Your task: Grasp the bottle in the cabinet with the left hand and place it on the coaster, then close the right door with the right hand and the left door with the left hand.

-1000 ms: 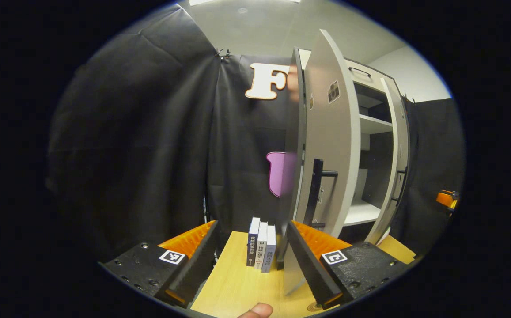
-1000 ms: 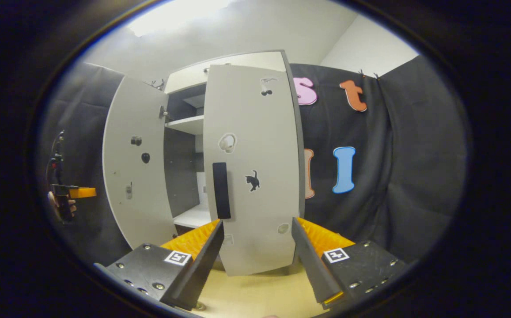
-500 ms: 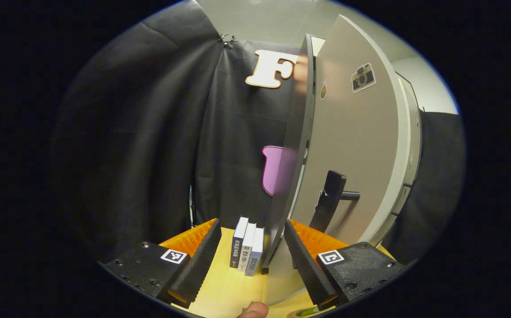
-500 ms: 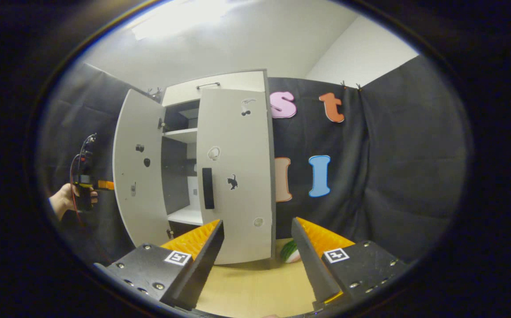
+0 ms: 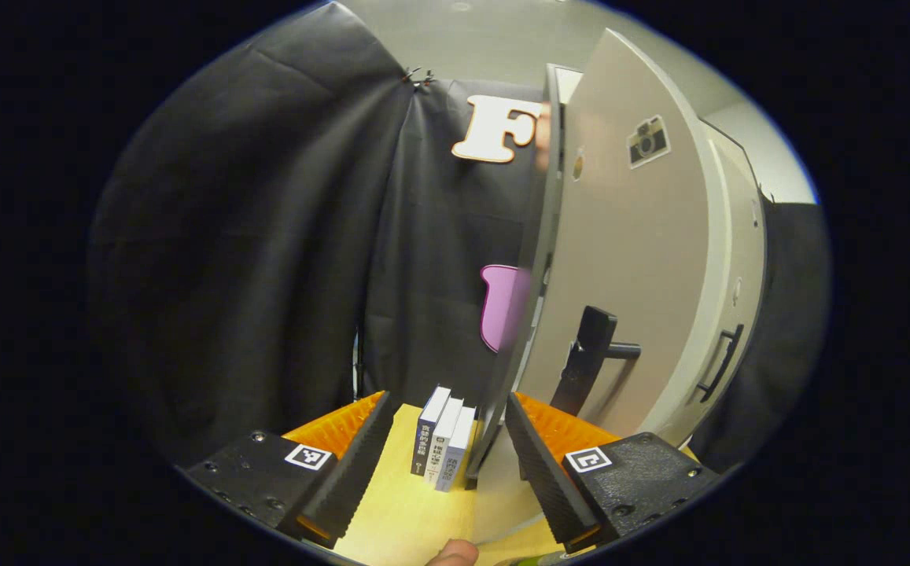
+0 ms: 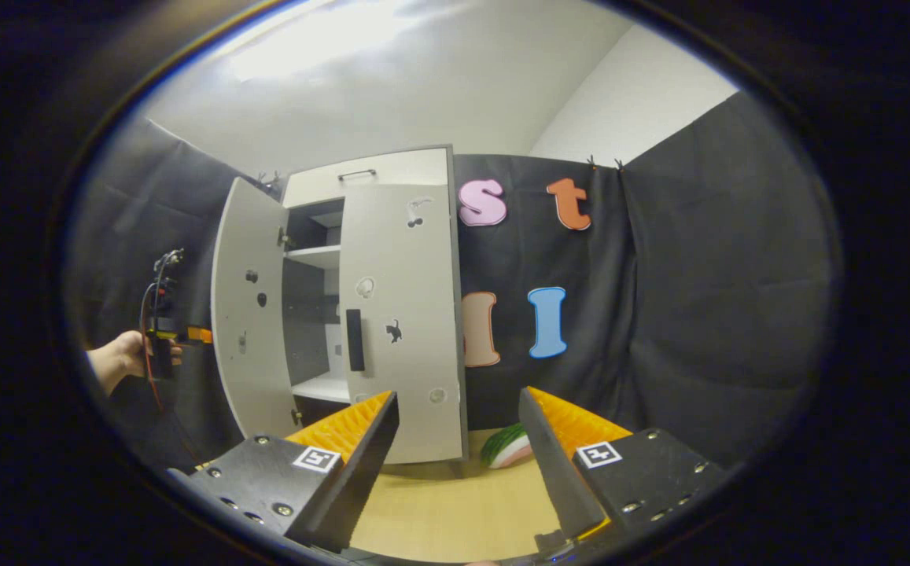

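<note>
The left gripper (image 5: 443, 464) stands wide open with nothing held, beside the pale grey left cabinet door (image 5: 628, 267) — ajar, right of centre. The right gripper (image 6: 458, 464) is equally spread and empty; the matching grey right door (image 6: 403, 314) sits shut, centre frame. Three upright books (image 5: 443, 440) stand lower centre on the light wooden tabletop (image 5: 407, 511).
</note>
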A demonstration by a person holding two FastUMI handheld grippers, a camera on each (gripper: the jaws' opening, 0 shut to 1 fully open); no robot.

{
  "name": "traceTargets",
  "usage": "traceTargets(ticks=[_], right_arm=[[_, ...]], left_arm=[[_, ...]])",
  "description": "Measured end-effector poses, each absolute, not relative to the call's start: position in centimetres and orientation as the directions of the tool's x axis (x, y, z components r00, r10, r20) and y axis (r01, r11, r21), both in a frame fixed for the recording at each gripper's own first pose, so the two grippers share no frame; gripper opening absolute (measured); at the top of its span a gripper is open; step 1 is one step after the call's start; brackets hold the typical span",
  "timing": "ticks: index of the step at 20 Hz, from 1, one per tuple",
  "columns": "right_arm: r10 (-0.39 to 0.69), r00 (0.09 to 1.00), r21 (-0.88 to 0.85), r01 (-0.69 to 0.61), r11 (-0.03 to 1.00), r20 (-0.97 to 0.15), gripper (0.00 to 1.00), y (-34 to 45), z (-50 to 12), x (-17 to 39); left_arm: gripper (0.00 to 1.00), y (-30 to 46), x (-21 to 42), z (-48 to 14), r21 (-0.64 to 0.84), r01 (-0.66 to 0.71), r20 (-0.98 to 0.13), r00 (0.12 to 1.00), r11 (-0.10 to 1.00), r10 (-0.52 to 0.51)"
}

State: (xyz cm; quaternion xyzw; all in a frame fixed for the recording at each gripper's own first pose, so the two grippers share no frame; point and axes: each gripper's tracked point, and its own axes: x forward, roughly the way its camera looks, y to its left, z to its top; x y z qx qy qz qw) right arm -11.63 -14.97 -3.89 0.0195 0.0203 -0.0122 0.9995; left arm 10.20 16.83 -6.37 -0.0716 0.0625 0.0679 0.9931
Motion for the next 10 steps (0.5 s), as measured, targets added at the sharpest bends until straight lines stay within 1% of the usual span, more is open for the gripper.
traceTargets(ticks=[3,5,6,7,9,10], right_arm=[[-0.056,0.996,0.013,0.057,0.998,-0.068,0.93,-15.6,-5.0,-12.1],[-0.051,0.995,0.019,0.053,0.998,-0.081,0.94,-14.8,-4.9,-11.8],[-0.058,0.994,0.020,0.061,0.998,-0.091,0.91,-14.8,-4.9,-11.5],[-0.063,0.994,0.016,0.065,0.998,-0.094,0.91,-14.9,-4.6,-11.2],[-0.067,0.992,0.005,0.067,0.998,-0.105,0.96,-14.6,-4.7,-10.6],[-0.077,0.990,-0.002,0.078,0.997,-0.118,0.94,-14.7,-5.2,-10.3]], left_arm=[[0.92,14.7,10.3,-6.7,-0.151,-0.117,-0.138,0.986,0.982,0.096],[0.92,13.5,10.7,-7.0,-0.181,-0.068,-0.160,0.986,0.981,0.039],[0.93,13.1,10.8,-7.1,-0.200,-0.053,-0.166,0.986,0.978,0.020],[0.93,13.0,10.8,-7.1,-0.210,-0.043,-0.167,0.986,0.977,0.008],[0.93,13.4,10.9,-6.9,-0.223,-0.035,-0.153,0.988,0.974,0.000],[0.93,13.4,10.8,-7.1,-0.229,-0.034,-0.152,0.988,0.973,-0.002]])
